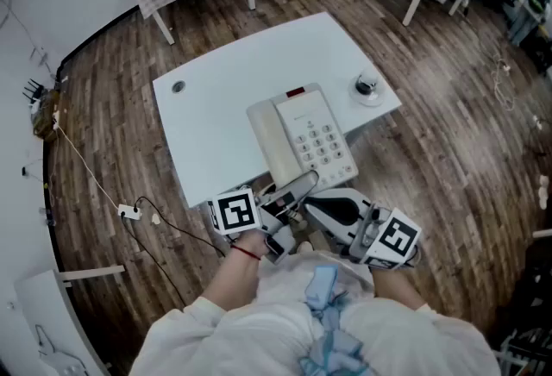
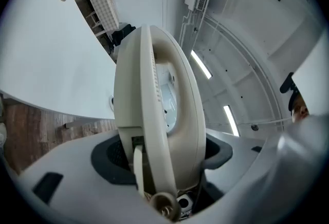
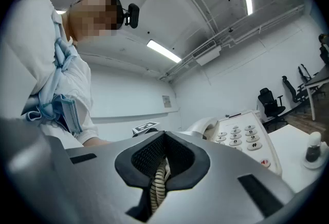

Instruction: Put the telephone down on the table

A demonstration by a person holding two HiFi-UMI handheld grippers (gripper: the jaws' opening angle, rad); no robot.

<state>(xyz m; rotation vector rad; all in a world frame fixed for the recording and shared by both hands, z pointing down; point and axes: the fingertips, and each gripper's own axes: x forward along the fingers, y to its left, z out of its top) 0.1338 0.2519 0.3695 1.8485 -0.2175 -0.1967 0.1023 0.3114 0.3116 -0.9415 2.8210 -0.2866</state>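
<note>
Over the desk's (image 1: 216, 98) near edge lies the telephone (image 1: 306, 137), its long axis running away from the person and its near end clamped between the widely spread jaws of the left gripper (image 1: 296, 187). I cannot tell whether its base touches the desk. Just beside it, the right gripper (image 3: 162, 159) has its jaws pressed together on the coiled cord (image 3: 156, 187). Lowering the telephone looks to be the left gripper's job.

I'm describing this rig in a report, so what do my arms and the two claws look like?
The left claw and right claw are grey, with black mesh-textured pads. Each carries a white cube bearing black square markers. The sleeves are long and white; a thin red band circles the left wrist.
</note>
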